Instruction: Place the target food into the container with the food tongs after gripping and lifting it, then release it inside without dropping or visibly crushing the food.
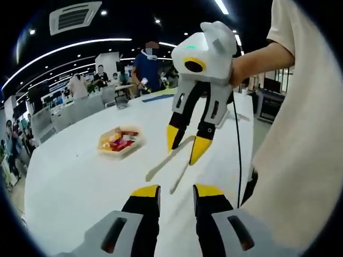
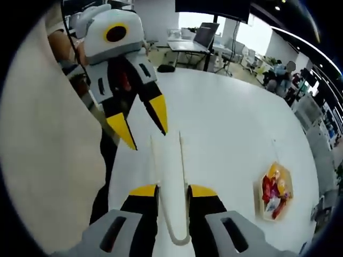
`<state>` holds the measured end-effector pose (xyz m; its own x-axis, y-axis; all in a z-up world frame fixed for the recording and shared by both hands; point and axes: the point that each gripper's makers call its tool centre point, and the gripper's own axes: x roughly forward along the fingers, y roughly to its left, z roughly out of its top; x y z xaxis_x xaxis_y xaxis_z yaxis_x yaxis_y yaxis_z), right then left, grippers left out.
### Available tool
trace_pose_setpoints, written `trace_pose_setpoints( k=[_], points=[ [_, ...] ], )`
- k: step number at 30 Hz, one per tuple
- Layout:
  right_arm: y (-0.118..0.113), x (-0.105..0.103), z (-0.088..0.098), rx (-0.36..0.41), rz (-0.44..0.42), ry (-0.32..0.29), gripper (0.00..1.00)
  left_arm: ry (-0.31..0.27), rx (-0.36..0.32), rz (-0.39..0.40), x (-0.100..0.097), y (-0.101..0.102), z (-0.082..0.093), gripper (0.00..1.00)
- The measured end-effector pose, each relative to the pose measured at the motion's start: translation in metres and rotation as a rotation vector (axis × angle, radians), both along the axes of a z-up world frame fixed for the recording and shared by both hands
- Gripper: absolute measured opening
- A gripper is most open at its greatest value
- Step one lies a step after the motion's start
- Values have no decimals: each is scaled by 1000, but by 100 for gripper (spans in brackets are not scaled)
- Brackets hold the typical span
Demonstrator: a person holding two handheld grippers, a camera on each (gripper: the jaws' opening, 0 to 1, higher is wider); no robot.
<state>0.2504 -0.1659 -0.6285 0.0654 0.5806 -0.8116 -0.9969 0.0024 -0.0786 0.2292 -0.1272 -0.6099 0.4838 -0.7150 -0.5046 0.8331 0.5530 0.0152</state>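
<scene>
White plastic food tongs (image 2: 170,182) are pinched between our right gripper (image 2: 172,191) jaws, the left gripper (image 1: 177,193) spread empty, so we judge transit: next, reach the food tray (image 1: 120,141) mid-table (image 1: 69,182).

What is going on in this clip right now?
A person stands at a white table with a tool in each hand. The right tool is shut on a pair of white tongs, held above the table and pointing forward. The left tool is open and holds nothing. The tray of food sits apart on the table, not yet reached, so no food has been picked up.
</scene>
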Motion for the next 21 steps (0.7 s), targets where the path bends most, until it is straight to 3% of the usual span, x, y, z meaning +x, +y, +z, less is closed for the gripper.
trace_pose_setpoints(
  k=[21],
  points=[
    [3, -5, 0, -21, 31, -2, 21, -6, 20, -50, -2, -5, -2, 5]
  ],
)
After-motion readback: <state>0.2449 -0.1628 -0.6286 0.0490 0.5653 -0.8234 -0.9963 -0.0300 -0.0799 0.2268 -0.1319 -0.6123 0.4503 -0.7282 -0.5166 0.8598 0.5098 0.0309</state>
